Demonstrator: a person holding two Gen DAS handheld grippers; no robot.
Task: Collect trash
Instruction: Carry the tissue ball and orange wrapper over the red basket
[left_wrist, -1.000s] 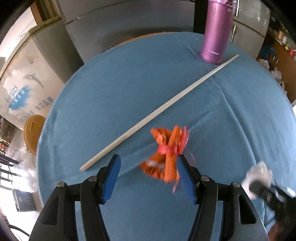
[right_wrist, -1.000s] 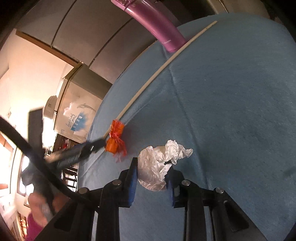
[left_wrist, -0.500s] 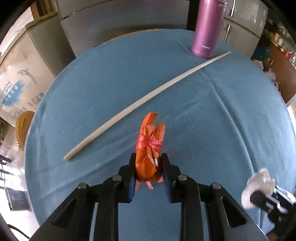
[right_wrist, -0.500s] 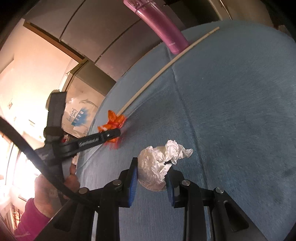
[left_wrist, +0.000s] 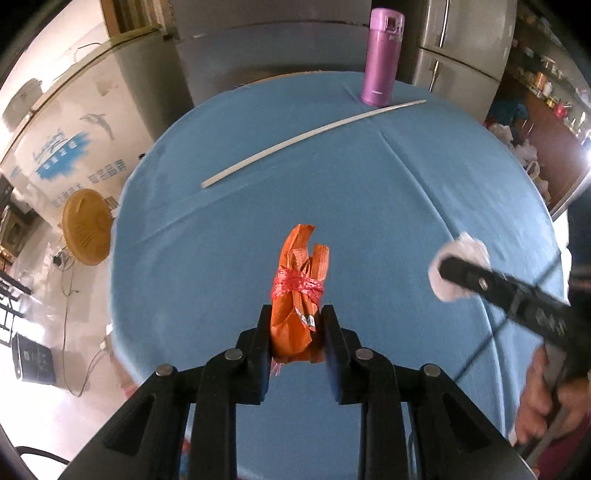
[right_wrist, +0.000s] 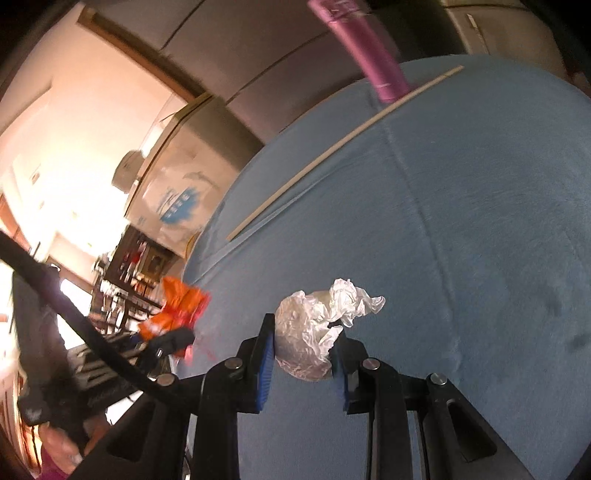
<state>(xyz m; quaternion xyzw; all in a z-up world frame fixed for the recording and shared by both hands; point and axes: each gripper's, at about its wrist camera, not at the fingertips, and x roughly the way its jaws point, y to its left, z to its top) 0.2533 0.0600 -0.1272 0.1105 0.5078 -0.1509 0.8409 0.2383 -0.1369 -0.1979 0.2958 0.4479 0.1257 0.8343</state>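
Note:
My left gripper (left_wrist: 295, 325) is shut on an orange wrapper bundle (left_wrist: 297, 295) tied with red string, held above the blue tablecloth (left_wrist: 369, 206). In the right wrist view that orange bundle (right_wrist: 177, 310) shows blurred at the left, past the table's edge. My right gripper (right_wrist: 304, 343) is shut on a crumpled white paper ball (right_wrist: 317, 332), lifted over the cloth. The white ball (left_wrist: 460, 269) also shows at the right of the left wrist view, partly hidden by the right gripper's black finger.
A long pale stick (left_wrist: 314, 136) lies across the far half of the round table. A pink flask (left_wrist: 380, 59) stands at the far edge. Grey fridges stand behind, a yellow stool (left_wrist: 86, 230) and floor clutter at the left. A hand (left_wrist: 535, 398) grips the right tool.
The left jaws closed on the orange bundle and carried it up and back toward the table's near-left edge. The right gripper rose a little with the white ball still in it.

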